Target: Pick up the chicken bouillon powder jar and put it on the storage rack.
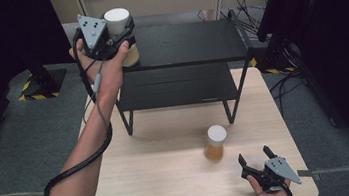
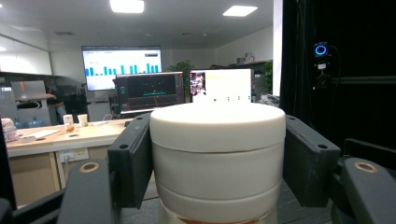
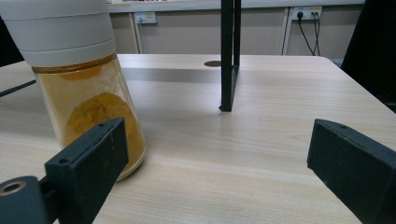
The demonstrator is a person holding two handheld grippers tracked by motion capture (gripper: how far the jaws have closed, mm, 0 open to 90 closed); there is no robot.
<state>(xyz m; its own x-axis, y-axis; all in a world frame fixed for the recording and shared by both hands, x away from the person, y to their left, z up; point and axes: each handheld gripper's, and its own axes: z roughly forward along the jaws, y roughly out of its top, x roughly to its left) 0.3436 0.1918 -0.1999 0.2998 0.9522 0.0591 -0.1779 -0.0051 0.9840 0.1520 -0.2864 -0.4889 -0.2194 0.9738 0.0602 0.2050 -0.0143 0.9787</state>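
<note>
The lower body of the white-capped jar point(image 2: 217, 154) is cut off in the left gripper view; it is clamped at its cap by the left gripper point(image 1: 113, 35) above the black two-tier metal shelf point(image 1: 181, 44), far left. A second white-capped glass jar of orange powder point(image 1: 215, 143) is seen on the light wooden table point(image 1: 162, 180), near right, just beside the right gripper point(image 1: 256, 156), whose jaws are spread wide and empty.

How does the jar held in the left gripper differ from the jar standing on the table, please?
The held jar is clamped at its white cap by the left gripper, over the black shelf's top level; the table jar stands free on the wooden table, ungripped, just ahead of the open right gripper. Both have white caps and yellowish bodies.
</note>
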